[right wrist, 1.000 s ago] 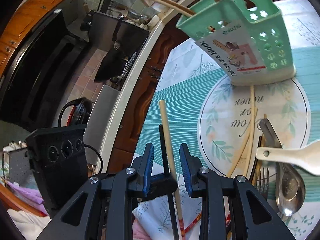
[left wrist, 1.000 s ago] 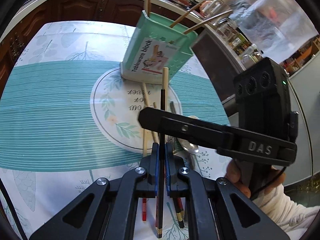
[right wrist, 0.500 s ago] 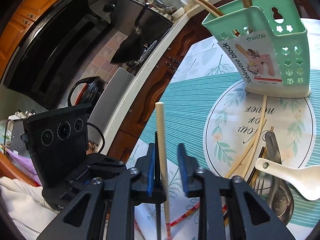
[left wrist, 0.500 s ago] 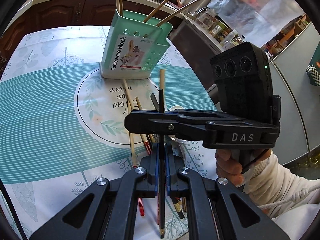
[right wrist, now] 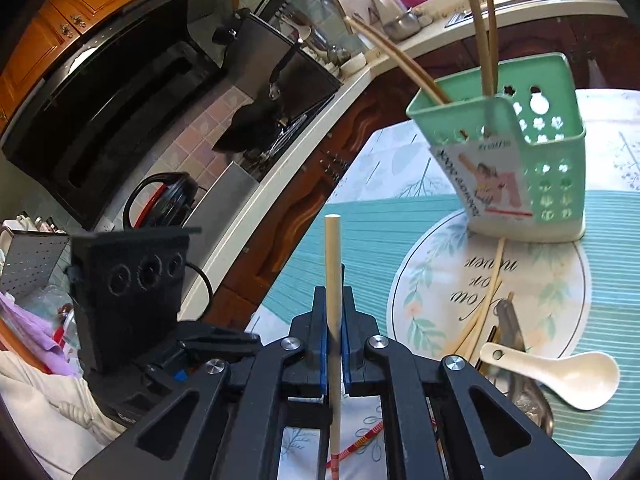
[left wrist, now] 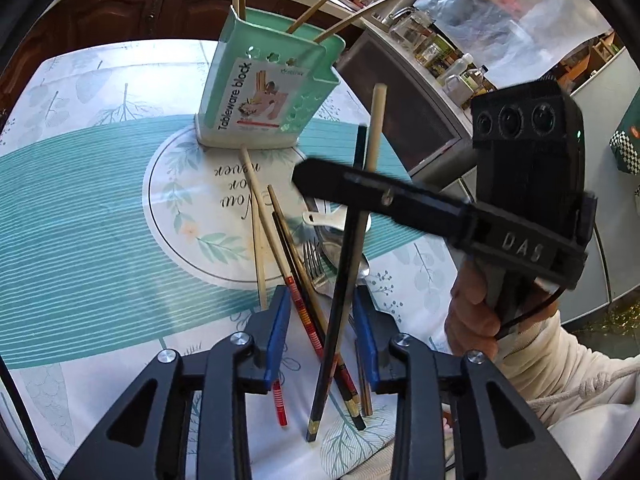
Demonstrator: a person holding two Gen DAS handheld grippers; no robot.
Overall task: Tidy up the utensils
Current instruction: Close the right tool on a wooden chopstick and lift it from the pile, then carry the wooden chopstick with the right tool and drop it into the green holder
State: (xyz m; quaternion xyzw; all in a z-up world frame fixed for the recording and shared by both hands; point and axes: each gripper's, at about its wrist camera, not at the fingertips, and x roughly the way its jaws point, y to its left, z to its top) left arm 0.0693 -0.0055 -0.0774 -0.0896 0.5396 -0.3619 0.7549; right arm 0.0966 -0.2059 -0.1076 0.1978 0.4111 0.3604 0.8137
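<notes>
On the tabletop (left wrist: 80, 208) we see the green utensil holder (left wrist: 264, 92) standing upright. The right gripper (right wrist: 335, 344) has just closed its jaws on two chopsticks (right wrist: 333, 264); the left gripper (left wrist: 322, 336), jaws just parted, brackets them untouched.

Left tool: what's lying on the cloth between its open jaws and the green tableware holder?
In the left wrist view, loose chopsticks, a fork, a metal spoon and a white spoon lie between the left tool and the holder.
</notes>
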